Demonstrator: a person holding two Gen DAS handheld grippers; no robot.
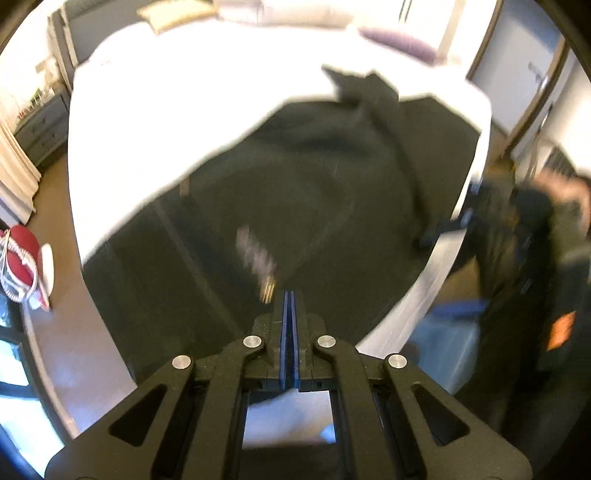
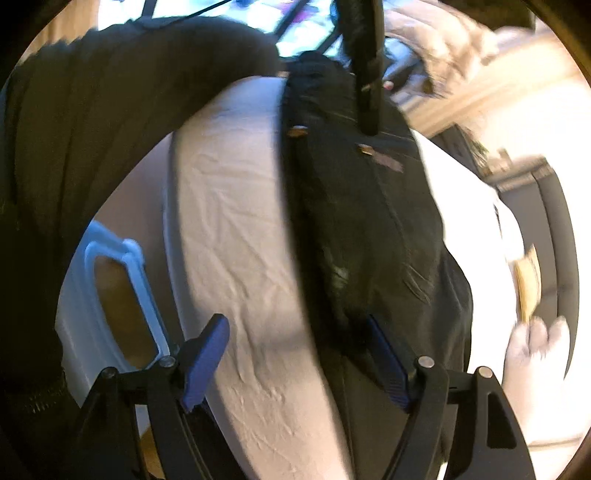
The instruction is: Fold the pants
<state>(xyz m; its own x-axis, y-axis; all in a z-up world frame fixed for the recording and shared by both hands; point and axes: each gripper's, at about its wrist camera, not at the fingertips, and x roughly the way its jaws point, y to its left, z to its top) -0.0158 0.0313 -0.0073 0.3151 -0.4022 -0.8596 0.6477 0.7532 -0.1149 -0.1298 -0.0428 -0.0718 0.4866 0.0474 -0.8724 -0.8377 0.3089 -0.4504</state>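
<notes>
Black pants (image 1: 314, 192) lie spread over the near corner of a white bed (image 1: 184, 110), with a white label and a brass button close to my left gripper (image 1: 289, 295). Its blue pads are pressed together, pinching the cloth at the waistband. The right wrist view shows the same pants (image 2: 369, 229) running up the bed (image 2: 240, 221), rivets at the waist, and the left gripper's dark fingers (image 2: 365, 81) coming down onto them. My right gripper (image 2: 295, 360) stands wide open over the pants' edge and the sheet, gripping nothing. It also shows blurred at the bed's right edge (image 1: 458, 221).
Pillows (image 1: 280, 14) lie at the bed's far end. A pale blue and white plastic bin (image 2: 110, 295) (image 1: 454, 332) stands on the floor by the bed's corner. A red and white item (image 1: 22, 258) lies on the floor at left. The person's dark sleeve (image 2: 92, 129) fills the left.
</notes>
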